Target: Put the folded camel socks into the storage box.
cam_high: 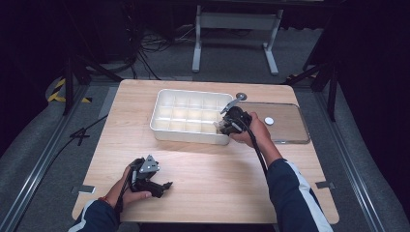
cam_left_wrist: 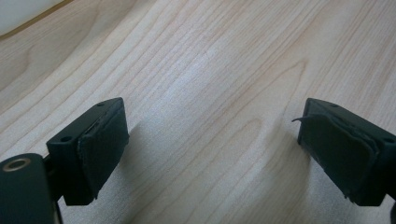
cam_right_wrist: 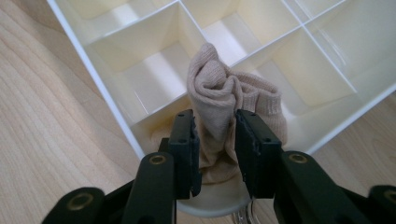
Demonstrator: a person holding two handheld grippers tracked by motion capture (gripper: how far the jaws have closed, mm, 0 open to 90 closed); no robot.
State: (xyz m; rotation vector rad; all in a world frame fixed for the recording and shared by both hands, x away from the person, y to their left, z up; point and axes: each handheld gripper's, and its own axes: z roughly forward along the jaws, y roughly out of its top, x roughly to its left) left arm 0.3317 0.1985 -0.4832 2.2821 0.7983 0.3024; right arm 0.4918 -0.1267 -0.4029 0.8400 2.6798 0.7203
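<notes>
Right gripper view: beige sock [cam_right_wrist: 219, 100] between right gripper [cam_right_wrist: 215, 140] fingers, clamped, over the tray's [cam_right_wrist: 100, 74] corner compartment.

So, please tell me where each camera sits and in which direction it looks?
High view: above the person's side, looking forward and down at the table, the white divided box and a clear lid; both forearms and hands show.
Left gripper view: on the left gripper, looking at bare wood between its open fingers.
Right gripper view: on the right gripper, looking into the box's corner; its fingers flank a beige sock.
Shared: the box, in the high and right gripper views.
</notes>
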